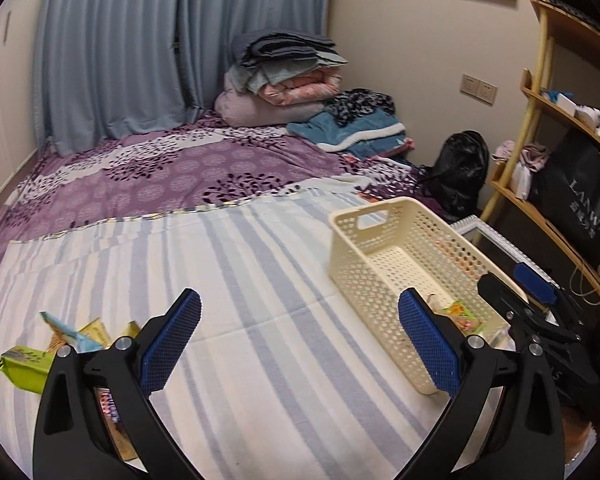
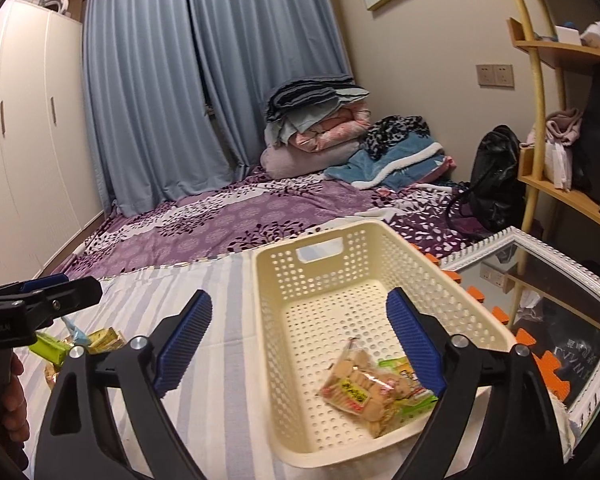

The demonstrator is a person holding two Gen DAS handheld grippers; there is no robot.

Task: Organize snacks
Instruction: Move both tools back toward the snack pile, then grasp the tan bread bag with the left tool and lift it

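Both tongs hang over the bed, and nothing is in either of them. The left tongs fill the bottom of the left wrist view, blue pads spread wide apart over the striped sheet, released and empty. Lower left of that view, partly behind the black arm, lies the snack pile: a green packet, a light blue one, a couple of yellow ones, all on the sheet. Over on the right of the frame sits the cream basket, upright, on the same sheet, near the bed's edge. From the right wrist view the right tongs straddle the basket's near left wall, one pad outside over the sheet, the other over the basket floor, jaws wide and gripping nothing. In the basket's lower right corner lies a clear cracker pack on top of a green packet, just beside the right pad; whether the pad touches them I cannot tell. Far left of that frame, a hand holds the other tool's handle.
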